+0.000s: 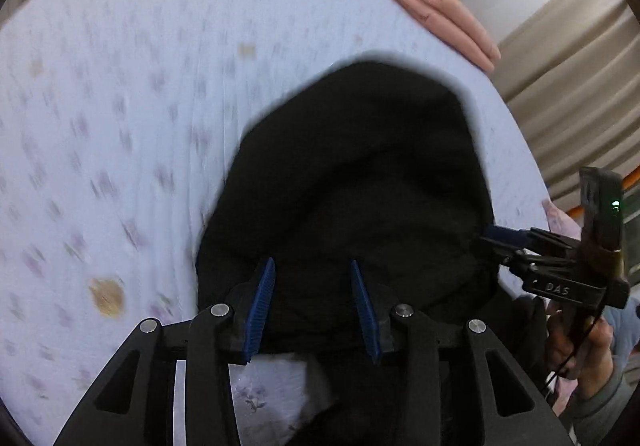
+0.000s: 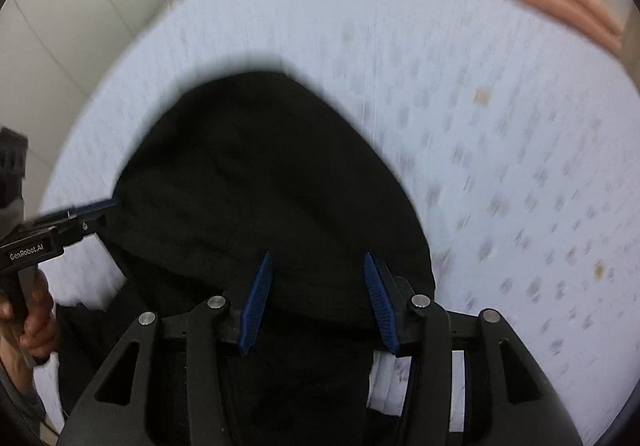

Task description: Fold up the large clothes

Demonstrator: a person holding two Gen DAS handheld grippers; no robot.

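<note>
A black garment [image 1: 352,181] of soft matte cloth lies as a rounded heap in the middle of the frame, on a bed [image 1: 120,105] with a pale sheet printed with small flowers. The left hand-held gripper [image 1: 314,302] points down over it, its ribbed blue pads apart and pressing nothing. The right hand-held gripper [image 2: 318,300] is released too. A folded pink blanket [image 1: 436,9] lies upper right.

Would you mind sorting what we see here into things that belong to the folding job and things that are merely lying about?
Job:
- black garment
- left gripper, open
- right gripper, open
- floral bed sheet, the folding surface

Lying about:
- folded pink quilt
- beige curtain
- white wardrobe
</note>
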